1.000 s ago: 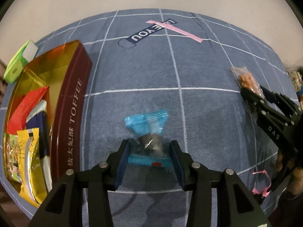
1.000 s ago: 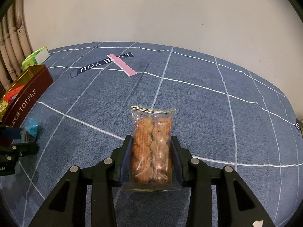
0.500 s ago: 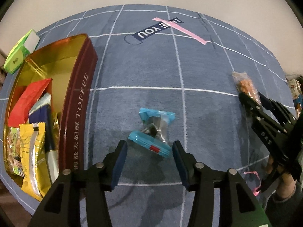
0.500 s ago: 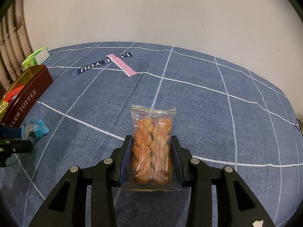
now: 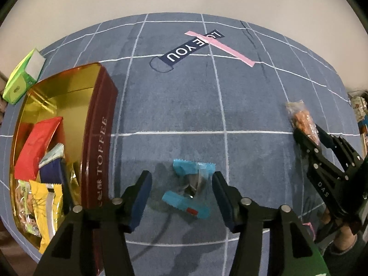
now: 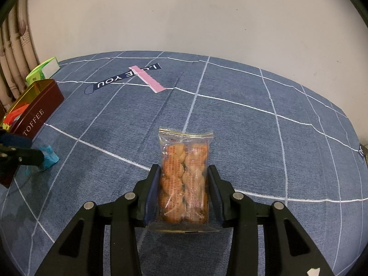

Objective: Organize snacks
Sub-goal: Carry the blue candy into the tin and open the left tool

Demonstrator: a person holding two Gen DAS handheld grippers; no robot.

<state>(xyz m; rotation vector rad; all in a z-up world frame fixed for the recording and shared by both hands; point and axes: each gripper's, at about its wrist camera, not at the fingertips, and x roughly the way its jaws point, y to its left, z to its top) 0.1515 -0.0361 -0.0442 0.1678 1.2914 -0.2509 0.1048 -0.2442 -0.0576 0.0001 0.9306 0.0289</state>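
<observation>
A small blue-ended candy packet (image 5: 191, 191) lies crumpled on the blue checked cloth. My left gripper (image 5: 181, 177) hangs over it, pointing steeply down. Its jaws are closing with the packet between them, and neither pad touches it. The packet also shows at the left of the right wrist view (image 6: 49, 156). My right gripper (image 6: 184, 169) is shut on a clear pack of orange biscuits (image 6: 184, 179), resting low on the cloth. From the left wrist view that pack (image 5: 299, 115) sticks out of the right gripper (image 5: 308, 131). A dark red TOFFEE tin (image 5: 101, 138) stands open at the left.
The tin holds a red packet (image 5: 39, 145), a yellow packet (image 5: 46, 207) and other snacks. A green box (image 5: 23, 78) sits behind it. A pink strip (image 5: 220, 48) crosses a printed label on the cloth. More snacks (image 5: 358, 105) lie at the right edge. A wall stands behind.
My left gripper let the blue packet go, spread its fingers and lifted a little; the packet now lies twisted on the cloth between narrowing fingers. The right gripper and its biscuit pack have not moved.
</observation>
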